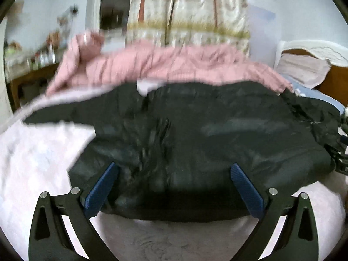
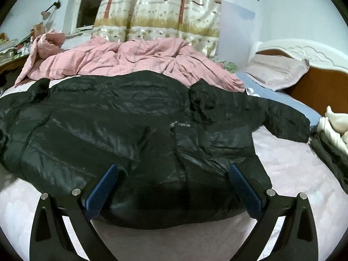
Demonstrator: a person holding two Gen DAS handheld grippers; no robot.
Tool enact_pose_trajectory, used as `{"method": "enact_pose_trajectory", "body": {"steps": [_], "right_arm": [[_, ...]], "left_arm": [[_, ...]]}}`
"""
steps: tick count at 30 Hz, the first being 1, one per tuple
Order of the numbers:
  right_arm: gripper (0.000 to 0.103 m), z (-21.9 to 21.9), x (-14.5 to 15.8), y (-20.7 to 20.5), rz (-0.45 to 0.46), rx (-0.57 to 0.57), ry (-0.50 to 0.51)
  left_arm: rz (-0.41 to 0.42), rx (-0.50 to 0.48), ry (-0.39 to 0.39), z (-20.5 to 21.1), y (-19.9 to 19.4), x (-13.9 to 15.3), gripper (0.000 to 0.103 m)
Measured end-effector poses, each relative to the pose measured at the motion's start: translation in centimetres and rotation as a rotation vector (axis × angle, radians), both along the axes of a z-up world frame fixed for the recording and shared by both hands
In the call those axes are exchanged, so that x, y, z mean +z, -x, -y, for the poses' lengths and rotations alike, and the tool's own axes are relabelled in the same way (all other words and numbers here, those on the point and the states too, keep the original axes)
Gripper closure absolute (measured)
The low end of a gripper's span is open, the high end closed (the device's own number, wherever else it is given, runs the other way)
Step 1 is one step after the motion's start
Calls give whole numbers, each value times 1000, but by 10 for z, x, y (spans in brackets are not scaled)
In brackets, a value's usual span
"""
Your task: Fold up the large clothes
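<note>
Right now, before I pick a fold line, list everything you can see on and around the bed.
jacket: one, black, shiny and padded, spread flat across the bed, sleeves out to both sides
quilt: one, pink, bunched up behind the jacket
sheet: one, pale pink, under the jacket
pillow: one, pale pink, by the headboard
headboard: one, white and brown, far right
curtain: one, cream with tree print, behind the bed
clothes pile: one, dark and white, right edge of the bed
left tongs: open, over the jacket's near hem
right tongs: open, over the jacket's near hem
</note>
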State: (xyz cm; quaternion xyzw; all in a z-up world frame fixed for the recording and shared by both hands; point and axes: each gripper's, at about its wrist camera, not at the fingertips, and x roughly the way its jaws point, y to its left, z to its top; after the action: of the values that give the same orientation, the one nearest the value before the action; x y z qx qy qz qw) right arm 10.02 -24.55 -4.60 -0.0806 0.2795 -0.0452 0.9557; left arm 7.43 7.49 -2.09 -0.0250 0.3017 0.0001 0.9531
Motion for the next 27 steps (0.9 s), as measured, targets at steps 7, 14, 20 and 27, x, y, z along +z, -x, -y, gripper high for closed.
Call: {"method": "enact_pose_trajectory", "body": {"steps": [7, 14, 20, 27], "right_arm": [[0, 1, -18, -25, -158, 13, -17], [0, 3, -17, -22, -138, 9, -17], [0, 10, 7, 11, 55, 1, -55], [0, 21, 32, 43, 138, 56, -178]], "left_arm": [[-138, -19, 67, -4, -15, -18, 0], [-104, -11, 37, -2, -7, -12, 0], [183, 31, -53, 9, 46, 21, 0], [234, -173, -13, 47, 75, 40, 0]]}}
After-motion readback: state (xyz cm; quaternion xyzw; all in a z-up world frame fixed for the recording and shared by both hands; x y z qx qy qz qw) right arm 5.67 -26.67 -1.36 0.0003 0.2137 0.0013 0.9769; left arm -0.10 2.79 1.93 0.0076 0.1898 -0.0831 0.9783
